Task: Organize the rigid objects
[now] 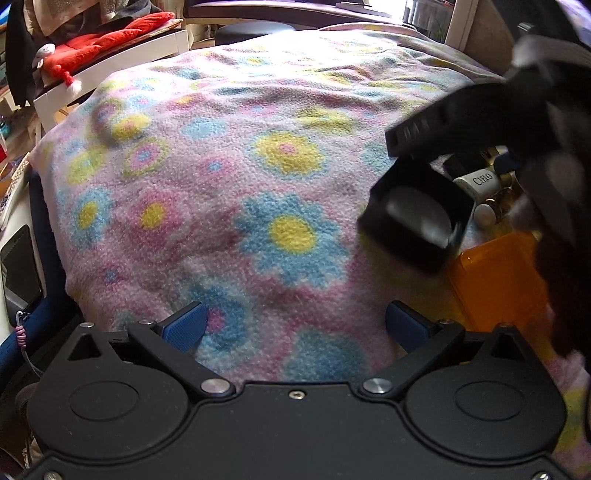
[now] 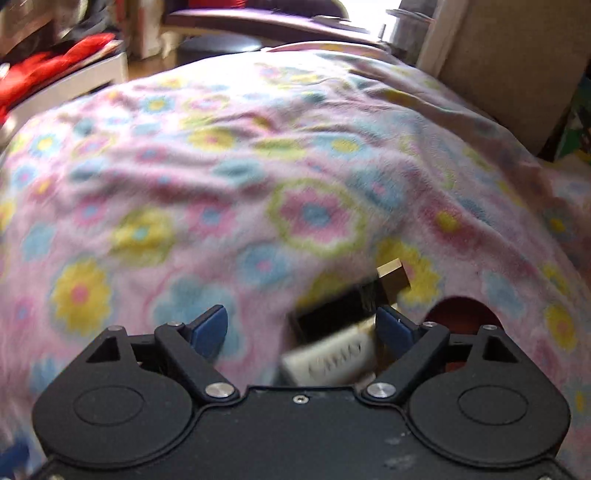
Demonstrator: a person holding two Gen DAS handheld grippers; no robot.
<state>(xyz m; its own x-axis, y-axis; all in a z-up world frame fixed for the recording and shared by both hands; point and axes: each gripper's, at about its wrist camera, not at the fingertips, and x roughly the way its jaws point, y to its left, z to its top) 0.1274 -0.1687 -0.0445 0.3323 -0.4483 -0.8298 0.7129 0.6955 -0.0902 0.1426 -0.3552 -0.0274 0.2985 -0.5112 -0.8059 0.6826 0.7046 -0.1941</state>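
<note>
A lived-in home, likely a bedroom or living room. A pink fleece blanket (image 1: pixel 221 184) with blue and yellow flowers covers a soft surface filling the near and middle ground. Far left, a white chair (image 1: pixel 110 62) holds red cushions (image 1: pixel 110 33) and piled clothes. Far right, daylight comes in by a window (image 1: pixel 406 11) behind a dark tabletop (image 2: pixel 258 22).

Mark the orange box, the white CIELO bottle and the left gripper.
orange box (image 1: pixel 495 284): left wrist view, top face.
white CIELO bottle (image 1: pixel 480 181): left wrist view, lettered side.
left gripper (image 1: pixel 295 326): left wrist view, midway between its blue pads.
</note>
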